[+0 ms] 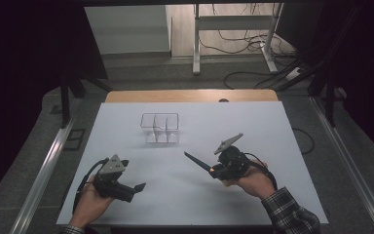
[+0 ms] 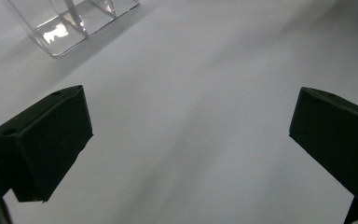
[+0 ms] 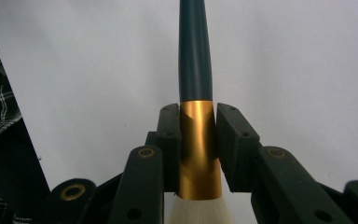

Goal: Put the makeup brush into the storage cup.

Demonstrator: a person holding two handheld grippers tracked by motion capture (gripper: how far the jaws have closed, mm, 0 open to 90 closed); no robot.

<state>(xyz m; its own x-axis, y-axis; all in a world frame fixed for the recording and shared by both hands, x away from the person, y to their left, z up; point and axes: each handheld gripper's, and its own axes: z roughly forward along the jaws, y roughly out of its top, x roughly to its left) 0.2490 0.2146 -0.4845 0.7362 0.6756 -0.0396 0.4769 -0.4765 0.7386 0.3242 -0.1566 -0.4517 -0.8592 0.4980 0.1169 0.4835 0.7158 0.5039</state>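
While the right gripper (image 3: 196, 140) clamps the gold ferrule of a makeup brush (image 3: 195, 70), its white bristles sit back between the jaws, cut off at the right gripper view's lower edge, and its dark handle juts out ahead over the white table sheet (image 1: 253, 126). Beside it, well apart, the left gripper (image 2: 186, 140) hovers with jaws spread wide on nothing above bare sheet. Farther off stands a clear divided organizer (image 1: 159, 127), open sheet all round, its compartments hard to make out.

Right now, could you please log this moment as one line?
right gripper: shut on brush | left gripper: open, empty | clear organizer: untouched
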